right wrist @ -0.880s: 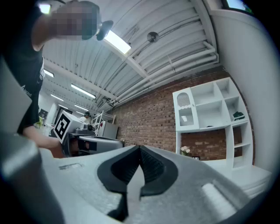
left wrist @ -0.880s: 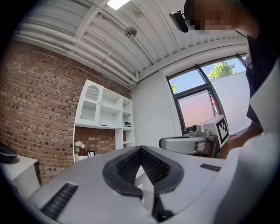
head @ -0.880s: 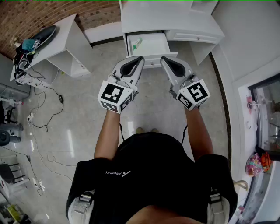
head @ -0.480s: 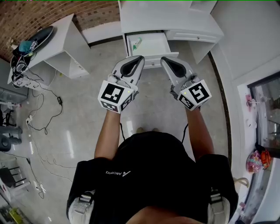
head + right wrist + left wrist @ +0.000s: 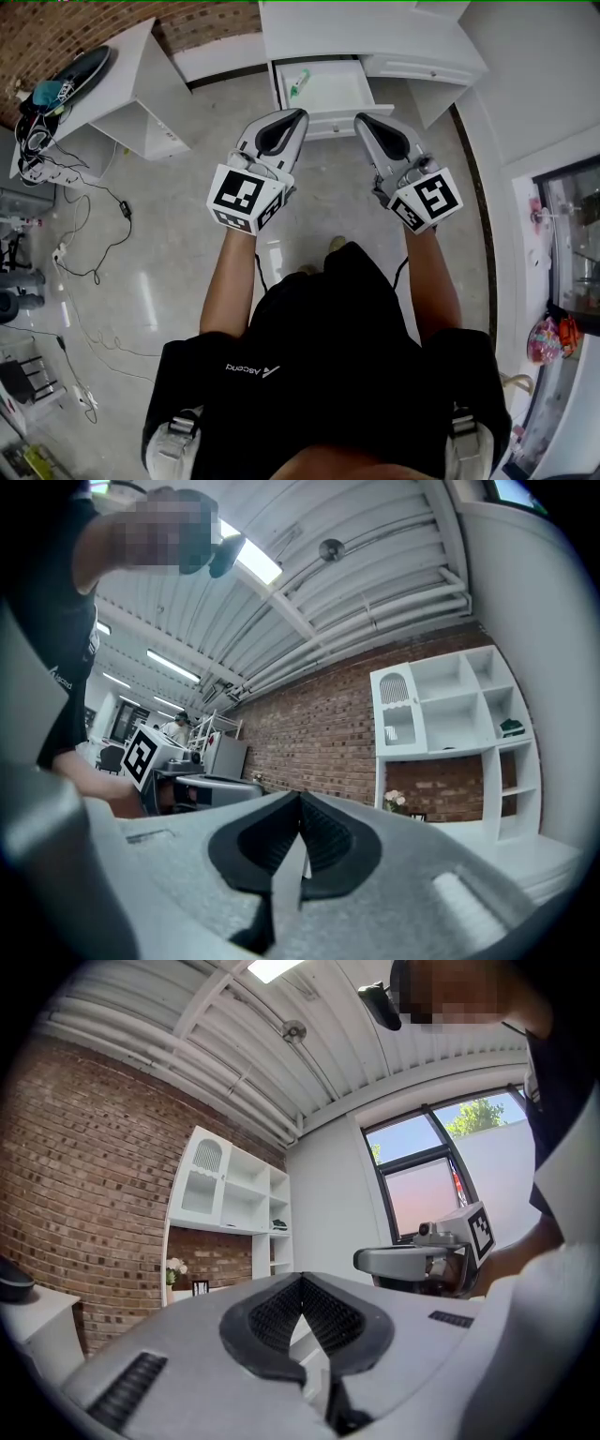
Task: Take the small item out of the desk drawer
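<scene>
In the head view the white desk (image 5: 375, 33) has its drawer (image 5: 349, 103) pulled open. A small green and white item (image 5: 298, 83) lies in the drawer's back left corner. My left gripper (image 5: 298, 115) is held up just in front of the drawer's left front edge, jaws shut and empty. My right gripper (image 5: 361, 121) hangs level with it at the drawer's right front corner, also shut with nothing in it. The left gripper view shows my left gripper (image 5: 302, 1279) with pads pressed together; the right gripper view shows the same of my right gripper (image 5: 300, 795).
A white side table (image 5: 127, 89) with dark shoes and gear on it stands at the left. Cables (image 5: 94, 216) trail over the glossy floor. A white shelf unit (image 5: 455, 733) stands against the brick wall. A window (image 5: 572, 244) is on the right.
The grippers have drifted slightly apart and sit a little lower against the drawer front. The person has stepped, a foot now showing below the grippers. Both grippers stay shut.
</scene>
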{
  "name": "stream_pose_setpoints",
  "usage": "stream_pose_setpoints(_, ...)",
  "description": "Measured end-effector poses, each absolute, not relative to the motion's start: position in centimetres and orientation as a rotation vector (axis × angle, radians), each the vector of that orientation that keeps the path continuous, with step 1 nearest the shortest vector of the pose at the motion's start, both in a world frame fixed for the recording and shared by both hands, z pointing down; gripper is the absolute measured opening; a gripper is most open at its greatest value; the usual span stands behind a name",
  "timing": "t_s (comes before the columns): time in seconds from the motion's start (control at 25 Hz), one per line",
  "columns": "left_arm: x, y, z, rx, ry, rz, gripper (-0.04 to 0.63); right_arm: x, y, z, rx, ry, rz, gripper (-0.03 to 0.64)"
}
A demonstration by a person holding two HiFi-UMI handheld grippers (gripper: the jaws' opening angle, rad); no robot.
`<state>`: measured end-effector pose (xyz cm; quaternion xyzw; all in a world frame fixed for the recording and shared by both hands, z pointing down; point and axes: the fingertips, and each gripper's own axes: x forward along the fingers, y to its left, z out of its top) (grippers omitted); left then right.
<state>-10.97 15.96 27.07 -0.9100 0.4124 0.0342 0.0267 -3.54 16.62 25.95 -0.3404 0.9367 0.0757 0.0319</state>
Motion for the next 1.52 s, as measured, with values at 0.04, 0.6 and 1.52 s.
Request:
stream_pose_setpoints(0.04,-11.1,15.6,27.3,-2.812,1.276,0.102,-0.002,-3.7,16.3,26.1,-1.05,2.885,0.231,0.002)
stream_pose_setpoints(0.6,-10.7,4.5,31.1,-2.81,1.341,0.017,-0.002,-3.0,4.9,29.2,-1.013,2.913,0.235,0.002)
stream_pose_setpoints(1.52,-7.6,-21.7,42.7,-2.798,1.629,-0.384,-0.002,1.4,-20.9,34.7,-0.809,3.046,0.114,0.002)
